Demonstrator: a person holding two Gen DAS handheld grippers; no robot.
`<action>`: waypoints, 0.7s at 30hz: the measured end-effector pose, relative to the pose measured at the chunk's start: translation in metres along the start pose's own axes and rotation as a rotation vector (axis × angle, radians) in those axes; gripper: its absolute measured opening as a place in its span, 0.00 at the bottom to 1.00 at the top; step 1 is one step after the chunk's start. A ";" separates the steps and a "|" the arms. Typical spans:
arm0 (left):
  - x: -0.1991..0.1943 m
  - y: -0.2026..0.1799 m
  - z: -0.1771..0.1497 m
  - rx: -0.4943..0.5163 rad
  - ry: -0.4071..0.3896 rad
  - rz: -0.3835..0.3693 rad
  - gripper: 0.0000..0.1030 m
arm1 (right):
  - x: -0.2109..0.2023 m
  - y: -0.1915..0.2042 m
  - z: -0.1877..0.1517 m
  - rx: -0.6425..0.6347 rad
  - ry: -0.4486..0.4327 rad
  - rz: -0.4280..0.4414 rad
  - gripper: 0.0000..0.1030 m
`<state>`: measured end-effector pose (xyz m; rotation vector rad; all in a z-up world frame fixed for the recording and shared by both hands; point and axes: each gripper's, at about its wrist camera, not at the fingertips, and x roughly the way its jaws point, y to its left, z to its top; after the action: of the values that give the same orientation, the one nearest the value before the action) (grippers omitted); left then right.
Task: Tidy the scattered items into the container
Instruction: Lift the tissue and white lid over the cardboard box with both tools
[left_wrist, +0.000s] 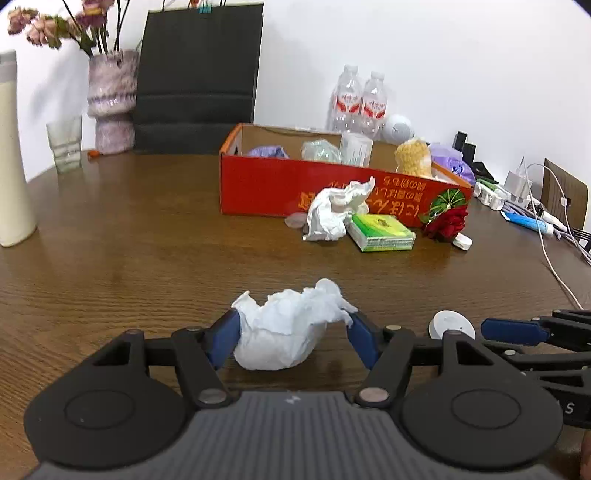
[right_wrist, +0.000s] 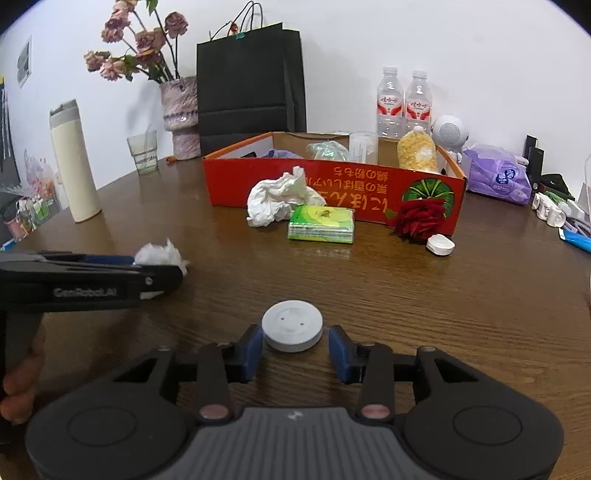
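Note:
My left gripper (left_wrist: 291, 317) has its blue fingers against both sides of a crumpled white tissue (left_wrist: 288, 326) on the wooden table (left_wrist: 129, 258); it also shows in the right wrist view (right_wrist: 162, 254). My right gripper (right_wrist: 295, 341) is open around a round white puck (right_wrist: 292, 325), with small gaps on each side. The red cardboard box (right_wrist: 332, 184) stands beyond and holds several items. In front of it lie another crumpled tissue (right_wrist: 277, 197), a green tissue pack (right_wrist: 321, 223), a red fabric rose (right_wrist: 419, 219) and a small white cap (right_wrist: 440, 244).
A cream thermos (right_wrist: 74, 162), a glass (right_wrist: 143, 153), a flower vase (right_wrist: 181, 114) and a black paper bag (right_wrist: 251, 81) stand at the back left. Two water bottles (right_wrist: 404, 99), a purple wipes pack (right_wrist: 498, 177) and cables (left_wrist: 546, 229) are at the right.

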<state>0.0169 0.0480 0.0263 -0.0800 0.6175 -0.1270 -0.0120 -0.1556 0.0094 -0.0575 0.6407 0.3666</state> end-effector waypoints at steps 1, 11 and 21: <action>0.002 0.001 0.000 -0.007 0.005 -0.001 0.63 | 0.001 -0.001 0.001 -0.001 0.000 -0.004 0.44; -0.018 -0.006 -0.010 0.005 -0.042 0.084 0.29 | 0.019 0.006 0.008 -0.012 0.003 0.010 0.37; -0.072 -0.031 0.063 0.029 -0.300 0.033 0.29 | -0.036 -0.007 0.048 0.018 -0.164 0.037 0.37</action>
<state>-0.0072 0.0301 0.1223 -0.0596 0.3169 -0.0891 -0.0086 -0.1655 0.0691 0.0021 0.4831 0.3971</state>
